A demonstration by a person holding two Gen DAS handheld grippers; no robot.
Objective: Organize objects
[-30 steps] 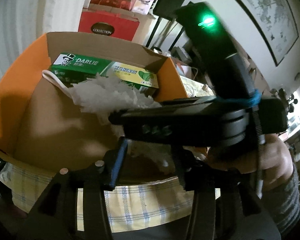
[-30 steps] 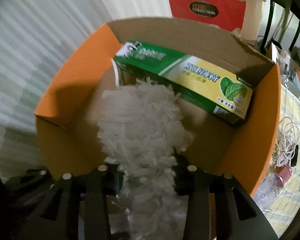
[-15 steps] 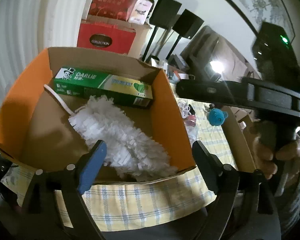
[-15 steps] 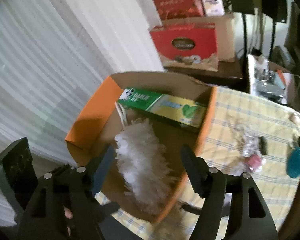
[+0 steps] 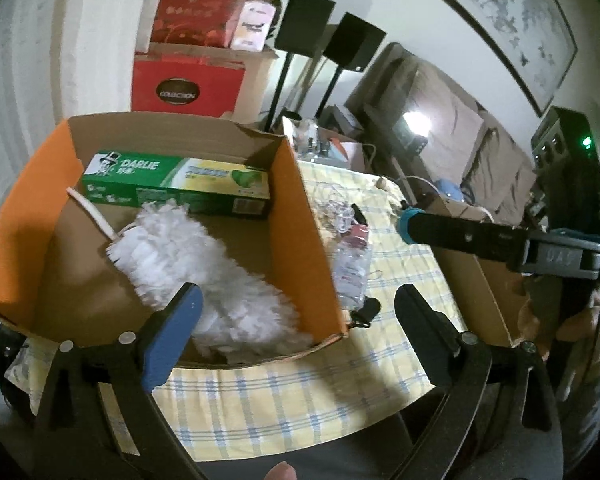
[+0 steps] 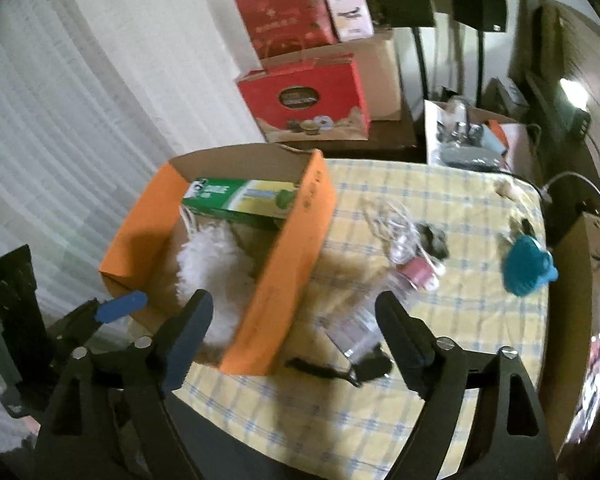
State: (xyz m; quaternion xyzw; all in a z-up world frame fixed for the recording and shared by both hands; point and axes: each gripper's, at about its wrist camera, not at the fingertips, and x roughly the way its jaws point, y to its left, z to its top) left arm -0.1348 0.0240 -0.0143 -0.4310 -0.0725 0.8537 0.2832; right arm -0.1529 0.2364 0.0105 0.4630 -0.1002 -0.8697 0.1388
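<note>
Both grippers empty, jaws opening wide: left gripper point(image 5: 296, 312), right gripper point(image 6: 294, 318). White duster point(image 5: 204, 268) lies inside orange box point(image 5: 300, 216), near side of toothpaste carton point(image 5: 176, 184). Box sits left on the checked surface point(image 5: 300, 392); plastic bottle point(image 5: 352, 268) just right of it.

white duster point(image 5: 204, 264) | lying diagonally in orange box point(image 5: 300, 236) | beside green toothpaste carton point(image 5: 176, 186)
</note>
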